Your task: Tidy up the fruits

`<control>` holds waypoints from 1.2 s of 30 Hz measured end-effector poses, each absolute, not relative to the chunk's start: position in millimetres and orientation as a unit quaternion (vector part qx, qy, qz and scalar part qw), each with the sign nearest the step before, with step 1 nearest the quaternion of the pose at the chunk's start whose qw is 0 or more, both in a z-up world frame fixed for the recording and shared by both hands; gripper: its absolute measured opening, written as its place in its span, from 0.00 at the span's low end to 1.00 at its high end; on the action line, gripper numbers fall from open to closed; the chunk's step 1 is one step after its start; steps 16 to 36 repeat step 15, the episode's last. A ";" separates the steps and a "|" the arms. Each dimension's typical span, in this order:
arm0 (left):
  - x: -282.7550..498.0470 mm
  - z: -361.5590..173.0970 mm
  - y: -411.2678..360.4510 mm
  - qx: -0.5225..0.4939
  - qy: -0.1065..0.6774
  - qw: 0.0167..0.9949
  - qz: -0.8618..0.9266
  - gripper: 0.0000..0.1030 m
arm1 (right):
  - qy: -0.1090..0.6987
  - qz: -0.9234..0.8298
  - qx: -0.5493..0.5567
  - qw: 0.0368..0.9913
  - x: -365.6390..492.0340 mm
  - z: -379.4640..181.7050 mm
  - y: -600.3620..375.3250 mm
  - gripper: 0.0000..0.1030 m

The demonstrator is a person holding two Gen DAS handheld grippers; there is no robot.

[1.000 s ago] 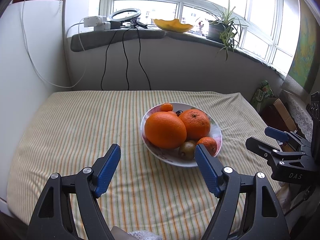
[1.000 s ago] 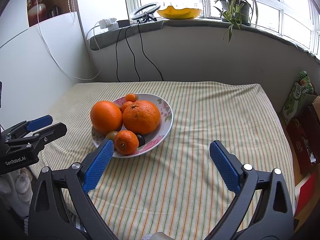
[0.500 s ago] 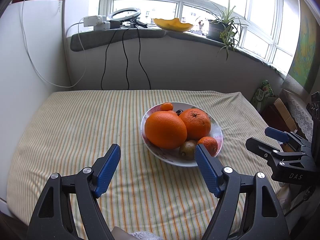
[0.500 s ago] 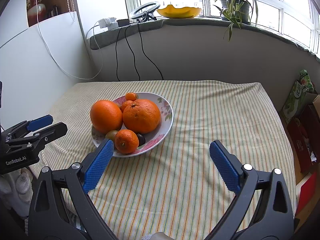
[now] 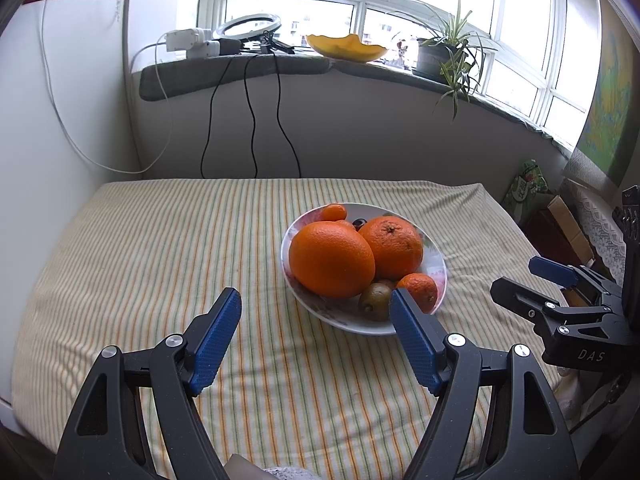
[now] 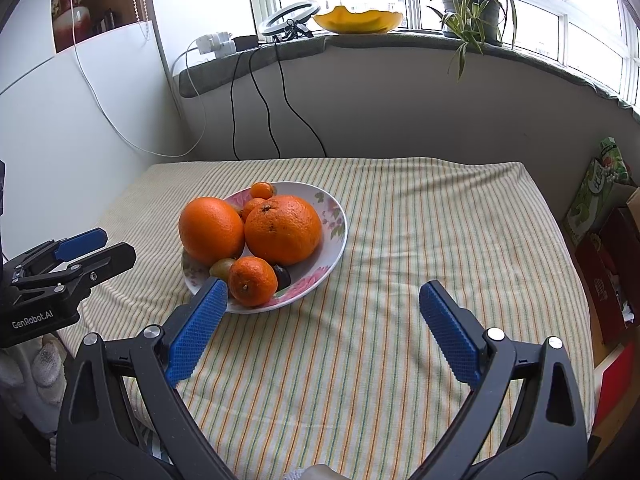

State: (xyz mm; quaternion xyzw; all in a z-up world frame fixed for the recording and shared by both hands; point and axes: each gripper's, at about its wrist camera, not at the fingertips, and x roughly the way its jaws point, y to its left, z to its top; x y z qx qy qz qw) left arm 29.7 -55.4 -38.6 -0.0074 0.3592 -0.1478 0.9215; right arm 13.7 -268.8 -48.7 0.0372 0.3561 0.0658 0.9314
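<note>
A white floral plate (image 5: 438, 258) (image 6: 334, 216) sits on the striped tablecloth. It holds two big oranges (image 5: 331, 259) (image 6: 283, 229), a small mandarin (image 5: 418, 287) (image 6: 253, 281) at the front, a tiny mandarin (image 5: 334, 212) at the back, a kiwi (image 5: 375, 302) and a dark fruit (image 6: 282, 276). My left gripper (image 5: 316, 330) is open and empty, just in front of the plate. My right gripper (image 6: 322, 320) is open and empty, to the plate's right front. Each gripper shows at the edge of the other's view.
The striped tablecloth (image 5: 168, 248) (image 6: 440, 232) covers the table. A wall and a white panel (image 5: 60, 120) border the far and left sides. Cables (image 5: 252, 120) hang from the windowsill, which holds a yellow bowl (image 5: 346, 45) and a potted plant (image 5: 448, 56). Boxes (image 6: 600, 216) stand off the right edge.
The view of both grippers has shifted very slightly; the plate and the fruit have not moved. Both grippers stay open.
</note>
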 end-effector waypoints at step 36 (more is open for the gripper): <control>34.7 -43.3 -54.4 -0.008 0.363 0.920 -0.148 0.74 | 0.360 0.060 0.042 0.930 16.6 -53.6 -270.4 0.96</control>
